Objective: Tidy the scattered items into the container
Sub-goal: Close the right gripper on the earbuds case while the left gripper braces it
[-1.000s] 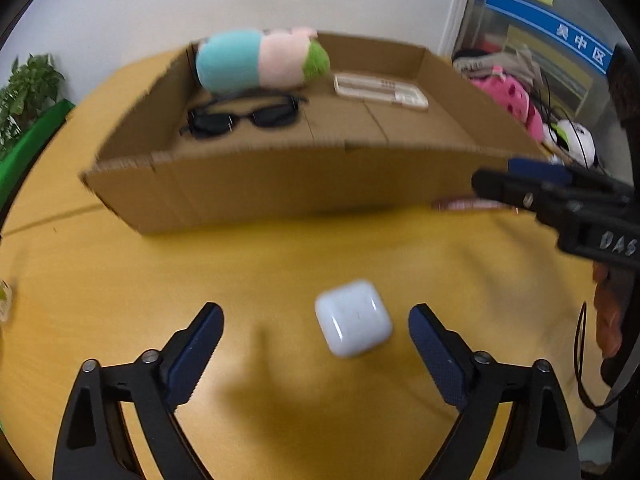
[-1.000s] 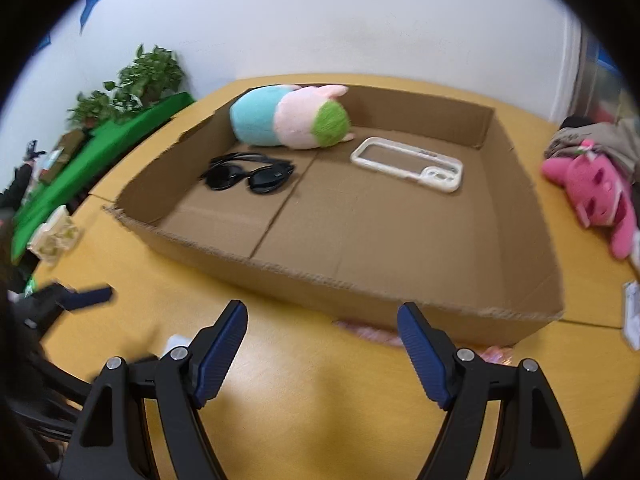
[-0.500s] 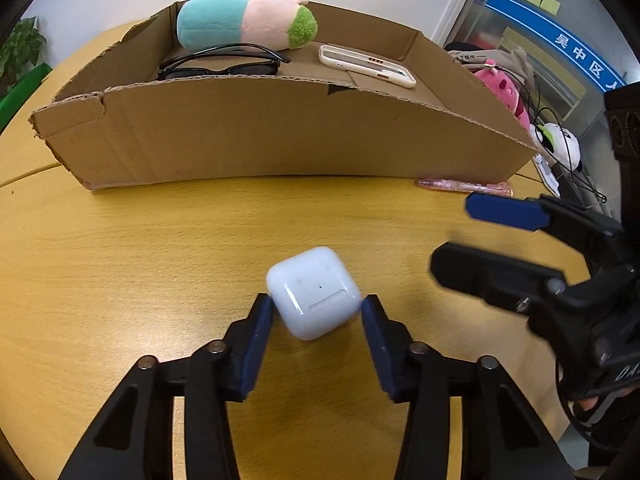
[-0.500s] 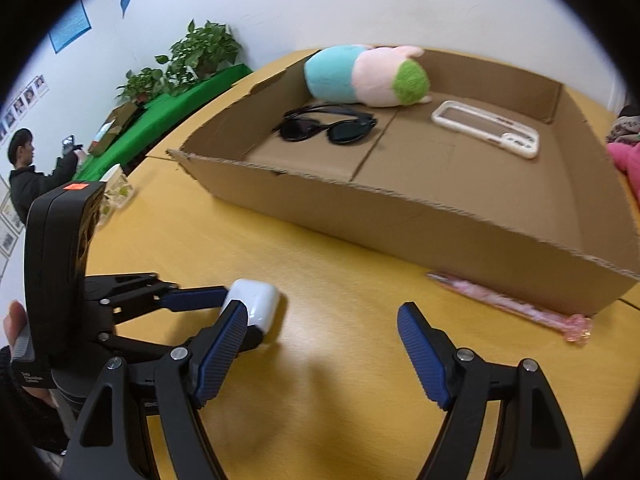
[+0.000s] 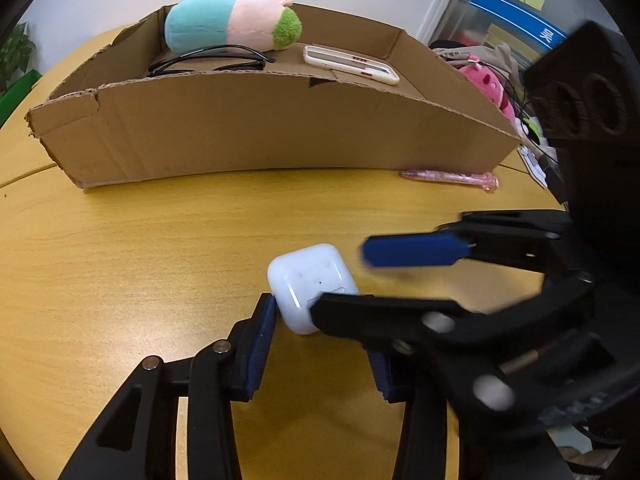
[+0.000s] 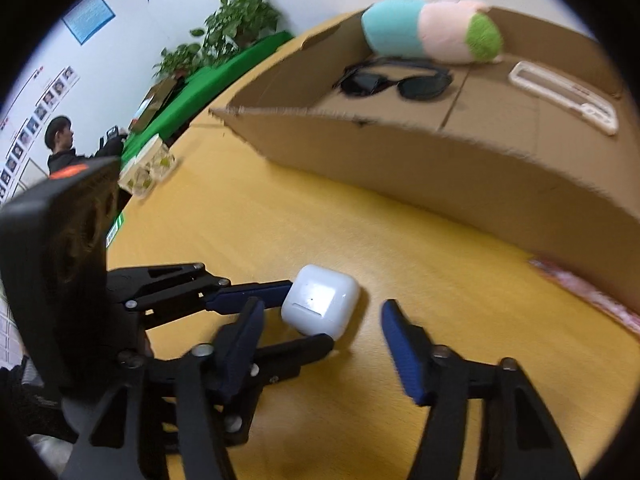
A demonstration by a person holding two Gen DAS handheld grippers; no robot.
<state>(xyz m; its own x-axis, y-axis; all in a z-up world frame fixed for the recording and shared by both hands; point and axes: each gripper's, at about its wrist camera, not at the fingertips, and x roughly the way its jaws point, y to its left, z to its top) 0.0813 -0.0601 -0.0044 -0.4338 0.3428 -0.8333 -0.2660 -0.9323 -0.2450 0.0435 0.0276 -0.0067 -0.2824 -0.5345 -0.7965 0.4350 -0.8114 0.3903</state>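
- Yellow worktop (image 5: 120, 248) carries my cardboard box (image 5: 260, 128) at twelve o'clock; plush toy (image 5: 232, 24), sunglasses (image 6: 394, 80) and phone case (image 5: 352, 64) lie inside.
- My left tongs (image 5: 320, 340) are clamped on the white earbud case (image 5: 312, 284), resting on the worktop.
- My right tongs (image 6: 322, 340) stand apart around it, at three o'clock.
- Pink pen (image 5: 448, 177) lies beside the box wall.

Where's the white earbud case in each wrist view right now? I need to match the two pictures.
Left wrist: earbud case sits low centre on the table, between the left hand-held gripper's fingers.
Right wrist: earbud case lies low, left of centre, ahead of the open right hand-held gripper.
Shared landmark: the cardboard box behind it.
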